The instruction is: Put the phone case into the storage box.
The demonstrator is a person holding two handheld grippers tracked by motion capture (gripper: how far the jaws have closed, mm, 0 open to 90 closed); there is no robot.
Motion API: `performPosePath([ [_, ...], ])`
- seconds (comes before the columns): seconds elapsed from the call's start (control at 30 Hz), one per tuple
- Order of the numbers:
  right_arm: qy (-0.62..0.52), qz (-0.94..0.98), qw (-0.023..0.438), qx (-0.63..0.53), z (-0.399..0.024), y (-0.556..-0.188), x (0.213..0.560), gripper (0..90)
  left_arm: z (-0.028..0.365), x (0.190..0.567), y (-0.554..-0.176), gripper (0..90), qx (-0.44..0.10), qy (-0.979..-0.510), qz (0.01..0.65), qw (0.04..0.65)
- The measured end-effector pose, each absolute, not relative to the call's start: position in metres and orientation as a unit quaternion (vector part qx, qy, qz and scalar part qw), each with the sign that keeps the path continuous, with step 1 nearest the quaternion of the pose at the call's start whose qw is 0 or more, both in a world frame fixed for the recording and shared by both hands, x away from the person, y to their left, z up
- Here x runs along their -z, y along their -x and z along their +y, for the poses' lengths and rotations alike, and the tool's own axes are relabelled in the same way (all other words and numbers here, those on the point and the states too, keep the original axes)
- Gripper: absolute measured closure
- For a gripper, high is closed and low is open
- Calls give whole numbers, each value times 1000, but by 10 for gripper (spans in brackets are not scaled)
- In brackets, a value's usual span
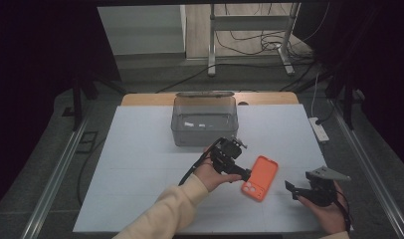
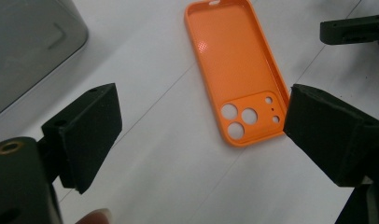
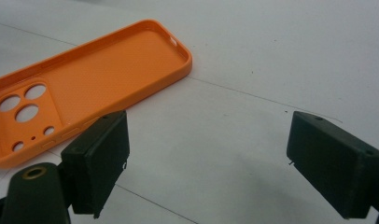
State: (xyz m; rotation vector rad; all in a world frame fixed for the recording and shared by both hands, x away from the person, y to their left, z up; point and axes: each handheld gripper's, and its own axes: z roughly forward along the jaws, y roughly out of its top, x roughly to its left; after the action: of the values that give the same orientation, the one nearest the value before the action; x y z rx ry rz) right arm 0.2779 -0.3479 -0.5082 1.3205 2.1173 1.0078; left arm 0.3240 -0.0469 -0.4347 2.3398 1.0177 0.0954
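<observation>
As it lies hollow-side up on the desk [image 1: 140, 149], the orange phone case [image 1: 260, 177] looks light, thin and flexible, best pinched across a raised side edge; both tools, left [image 1: 240, 172] and right [image 1: 291, 188], stand released.

The left arm wears a cream sleeve [image 1: 165, 211]. Both grippers are matte black with blocky jaws, brass-ringed screw holes and trailing black cables; the right gripper [image 1: 291, 188] carries a grey three-cornered plate.
</observation>
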Motion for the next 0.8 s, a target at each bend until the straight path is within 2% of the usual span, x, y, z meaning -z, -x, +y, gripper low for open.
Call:
performPosePath([
  [0.8,-480,767,221,-364,-348,-278,509,133,-72,453,-341,118,-8,-887,381,261],
])
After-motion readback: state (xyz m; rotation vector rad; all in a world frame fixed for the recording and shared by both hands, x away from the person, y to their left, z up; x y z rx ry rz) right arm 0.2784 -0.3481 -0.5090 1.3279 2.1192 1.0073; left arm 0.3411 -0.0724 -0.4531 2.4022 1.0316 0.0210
